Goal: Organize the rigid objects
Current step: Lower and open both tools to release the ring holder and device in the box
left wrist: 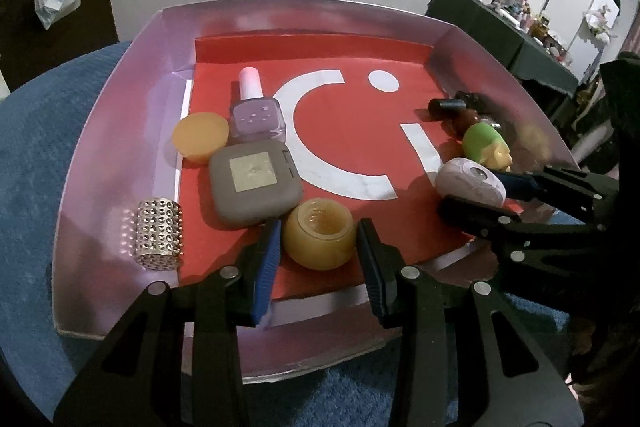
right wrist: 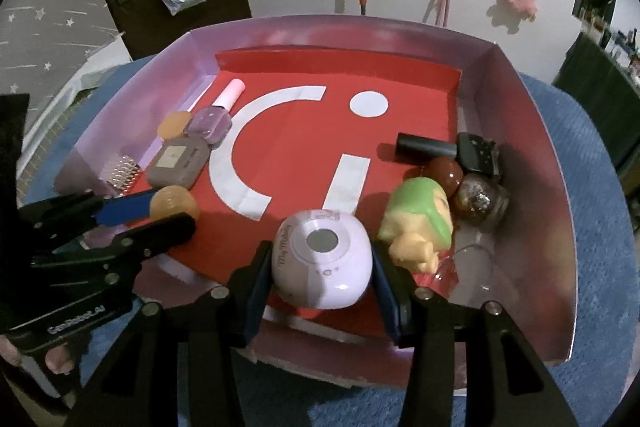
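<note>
From the left wrist: the left gripper straddles the amber jar near the front of the tray; both pads look pressed to its sides, so I read it as clamped on the jar, which sits on the red floor just beside the grey compact; behind it lie the lilac polish bottle and an orange lid, with a perforated metal tube by the left wall

From the right wrist: the right gripper is closed on the lilac rounded case, front centre, close beside the green-capped toy; dark bottles crowd the right wall

Judgement: both hands are at the grasp stage; next calls for lifting each piece clear without nudging its neighbours, then setting it with its group
</note>
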A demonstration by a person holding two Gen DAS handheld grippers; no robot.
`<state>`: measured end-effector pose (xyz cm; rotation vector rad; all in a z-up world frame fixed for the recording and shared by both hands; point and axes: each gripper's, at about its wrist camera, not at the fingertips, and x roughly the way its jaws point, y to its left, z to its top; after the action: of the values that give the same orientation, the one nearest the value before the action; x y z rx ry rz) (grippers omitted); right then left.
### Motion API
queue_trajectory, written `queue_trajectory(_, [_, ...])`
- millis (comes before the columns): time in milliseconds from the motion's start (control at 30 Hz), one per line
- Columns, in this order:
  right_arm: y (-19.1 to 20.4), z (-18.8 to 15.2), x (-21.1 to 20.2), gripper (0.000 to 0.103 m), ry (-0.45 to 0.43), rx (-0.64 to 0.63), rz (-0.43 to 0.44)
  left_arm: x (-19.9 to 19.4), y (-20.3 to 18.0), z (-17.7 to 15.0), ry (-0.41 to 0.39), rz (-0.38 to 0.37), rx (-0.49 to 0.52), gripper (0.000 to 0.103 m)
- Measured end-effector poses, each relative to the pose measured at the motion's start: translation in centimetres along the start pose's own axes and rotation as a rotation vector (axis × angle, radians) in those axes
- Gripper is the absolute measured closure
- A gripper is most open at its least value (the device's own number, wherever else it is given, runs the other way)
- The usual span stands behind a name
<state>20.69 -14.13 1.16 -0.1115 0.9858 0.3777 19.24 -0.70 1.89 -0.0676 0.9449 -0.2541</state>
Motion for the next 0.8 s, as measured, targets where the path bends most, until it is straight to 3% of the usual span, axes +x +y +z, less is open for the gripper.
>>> queue_trajectory(200, [0.6,-0.2,0.6,0.053,-0.004,-0.022,-0.042,0.3,-0.2,-0.1,-0.014,0.036,0.009,0.067])
queue_trajectory(800, [0.5,-0.4,0.7,0.052,-0.009,-0.021,-0.047,0.7,-1.0,-0.3,-0.02,0.084,0.025,0.066])
